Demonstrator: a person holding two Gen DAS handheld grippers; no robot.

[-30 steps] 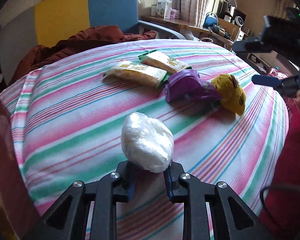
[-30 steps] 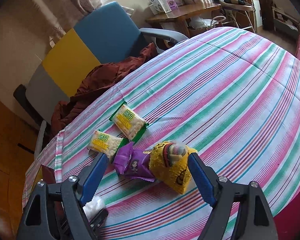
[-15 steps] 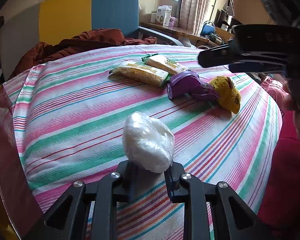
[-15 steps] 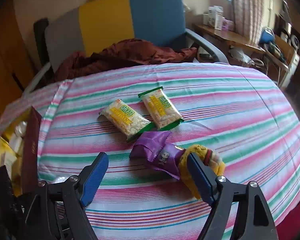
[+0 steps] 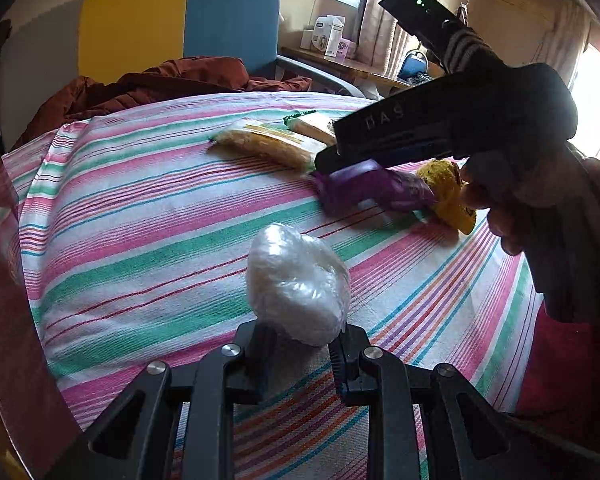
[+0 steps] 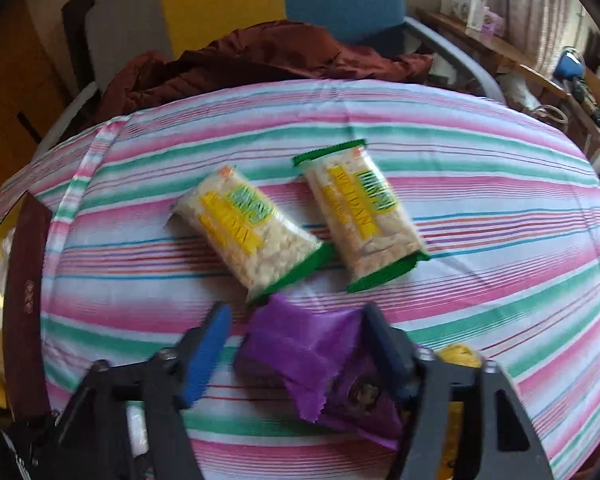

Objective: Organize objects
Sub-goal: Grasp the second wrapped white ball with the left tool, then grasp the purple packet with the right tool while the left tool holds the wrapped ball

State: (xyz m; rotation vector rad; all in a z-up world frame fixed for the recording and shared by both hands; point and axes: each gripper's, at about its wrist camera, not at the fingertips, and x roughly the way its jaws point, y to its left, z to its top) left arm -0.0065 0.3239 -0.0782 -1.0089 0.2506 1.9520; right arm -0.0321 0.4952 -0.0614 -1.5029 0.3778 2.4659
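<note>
Five items are what we count on the striped tablecloth (image 6: pixel 480 152), none of them visibly put away yet.

Item one: a white plastic-wrapped bundle (image 5: pixel 298 286). We have it clamped between the jaws of the left gripper (image 5: pixel 300 354), near the front edge of the tabletop, raised at the jaw tips; we cannot tell whether its underside rests on the cloth.

Item two: a purple packet (image 6: pixel 300 352), lying toward the right edge of the tabletop. Our right gripper (image 6: pixel 296 354) straddles it and its jaws are closing; the far blue pad sits at the packet's edge, the near one shows a gap, so we do not judge it gripped yet.

Item three: a yellow pouch (image 5: pixel 448 196), touching the purple packet on its right side, untouched by either gripper.

Items four and five: two clear snack packs with green ends (image 6: pixel 248 232) (image 6: pixel 360 216), side by side near the middle of the tabletop, just beyond the purple packet, not handled.

Also noted: a dark red box (image 6: pixel 24 308) at the left edge of the tabletop, possibly the place for these things, though we cannot confirm it.

Progress, in our judgement: early. One item in hand, one being taken, three waiting.
</note>
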